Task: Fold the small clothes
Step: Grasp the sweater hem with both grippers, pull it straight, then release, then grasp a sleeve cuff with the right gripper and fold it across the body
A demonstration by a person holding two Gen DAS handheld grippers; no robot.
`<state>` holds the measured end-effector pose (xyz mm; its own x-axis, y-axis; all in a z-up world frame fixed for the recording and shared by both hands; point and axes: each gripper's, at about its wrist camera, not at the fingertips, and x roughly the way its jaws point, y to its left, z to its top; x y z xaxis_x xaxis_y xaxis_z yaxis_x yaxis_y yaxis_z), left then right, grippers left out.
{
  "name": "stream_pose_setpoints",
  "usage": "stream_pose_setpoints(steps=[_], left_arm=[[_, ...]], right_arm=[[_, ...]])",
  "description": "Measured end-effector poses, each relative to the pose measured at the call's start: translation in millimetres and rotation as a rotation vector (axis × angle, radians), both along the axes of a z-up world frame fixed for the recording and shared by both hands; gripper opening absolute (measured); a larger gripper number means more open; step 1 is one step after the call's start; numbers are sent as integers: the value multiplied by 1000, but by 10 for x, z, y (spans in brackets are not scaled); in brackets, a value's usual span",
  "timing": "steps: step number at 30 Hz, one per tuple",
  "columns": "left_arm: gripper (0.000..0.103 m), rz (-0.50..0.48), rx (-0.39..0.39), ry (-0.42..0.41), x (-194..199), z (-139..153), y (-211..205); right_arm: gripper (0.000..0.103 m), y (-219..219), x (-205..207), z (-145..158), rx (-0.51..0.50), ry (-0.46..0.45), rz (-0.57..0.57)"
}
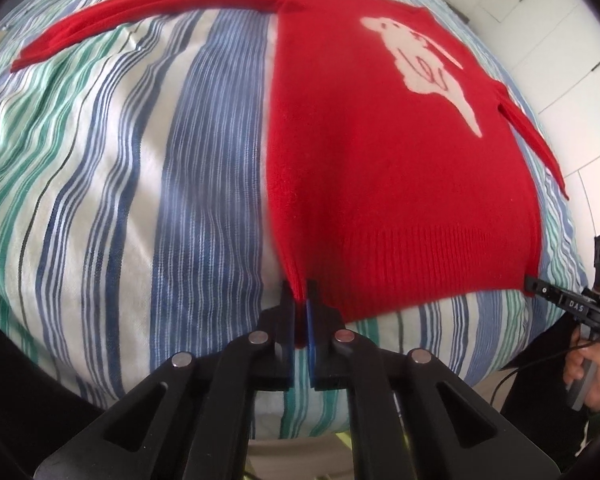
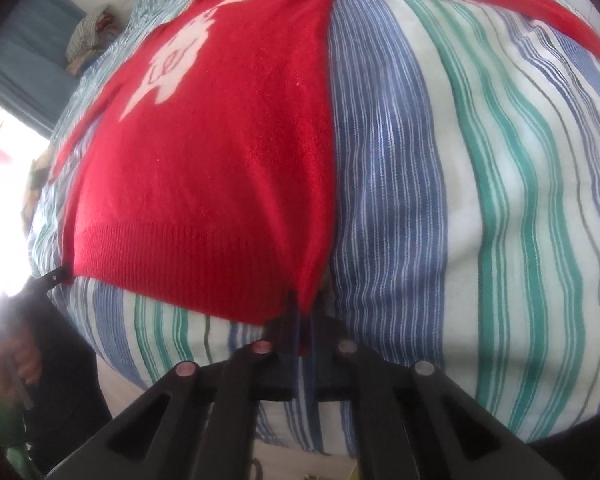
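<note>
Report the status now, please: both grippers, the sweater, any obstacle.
Left gripper shut on red sweater hem corner. Right gripper shut on opposite hem corner. Sweater flat on striped bedcover, sleeves spread. No obstacle seen.

Sweater (image 2: 204, 152) sleeve cut off (right edge).

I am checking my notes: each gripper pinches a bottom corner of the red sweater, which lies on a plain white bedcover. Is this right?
Not quite. The bedcover is striped in blue, green and white, not plain, as both wrist views show. The rest holds: the left gripper and right gripper each pinch a hem corner of the red sweater.
</note>
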<state>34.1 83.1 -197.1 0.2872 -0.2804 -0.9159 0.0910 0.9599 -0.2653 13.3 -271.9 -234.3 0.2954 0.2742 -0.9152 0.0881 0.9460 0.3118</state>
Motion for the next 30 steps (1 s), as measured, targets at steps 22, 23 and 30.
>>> stream_pose_setpoints(steps=[22, 23, 30], left_arm=[[90, 150, 58, -403, 239, 1012, 199], [90, 164, 42, -417, 279, 1026, 208], [90, 230, 46, -434, 361, 864, 292]], right_arm=[[61, -512, -257, 569, -9, -123, -190], [61, -543, -247, 587, -7, -129, -201], [60, -907, -171, 661, 135, -200, -295]])
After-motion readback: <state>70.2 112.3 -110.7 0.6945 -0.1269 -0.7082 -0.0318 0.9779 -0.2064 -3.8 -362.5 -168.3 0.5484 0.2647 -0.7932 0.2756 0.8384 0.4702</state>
